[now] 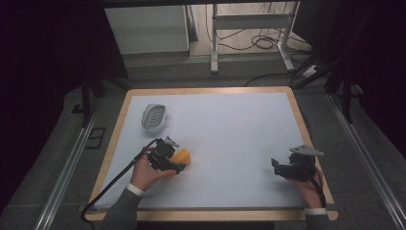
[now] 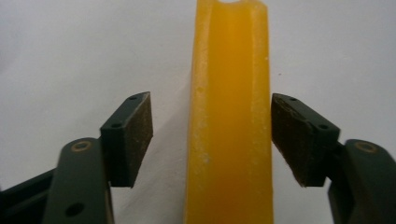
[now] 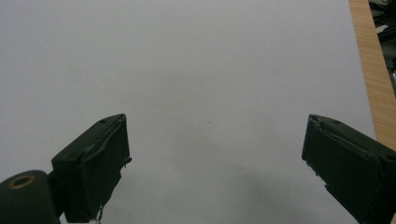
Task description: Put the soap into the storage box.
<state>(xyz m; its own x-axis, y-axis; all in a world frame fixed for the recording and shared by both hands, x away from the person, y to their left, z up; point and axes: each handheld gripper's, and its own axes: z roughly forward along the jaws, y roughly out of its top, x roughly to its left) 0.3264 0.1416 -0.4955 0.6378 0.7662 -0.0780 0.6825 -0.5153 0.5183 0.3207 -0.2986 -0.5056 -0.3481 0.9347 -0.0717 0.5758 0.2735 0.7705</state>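
Straddling a yellow block (image 2: 229, 116) with the left gripper (image 1: 168, 160), jaws apart, at lower left of the high view.

Nearest the person, a hand (image 1: 146, 172) brings the left gripper onto the white mat (image 1: 230, 129). In the left gripper view the block stands on edge between the pads (image 2: 140, 135): the right pad sits just beside its face, while a clear gap remains on the left, so nothing is clamped yet. Judgement: the jaws are lined up across its narrow width for a pinch. At lower right, the right gripper (image 1: 289, 168) hovers released over bare mat, jaws wide and holding nothing, probably parked clear of the work. Farther up, at upper left of the mat, a small white ridged dish (image 1: 154, 117) lies well apart from the block; its role is unclear.
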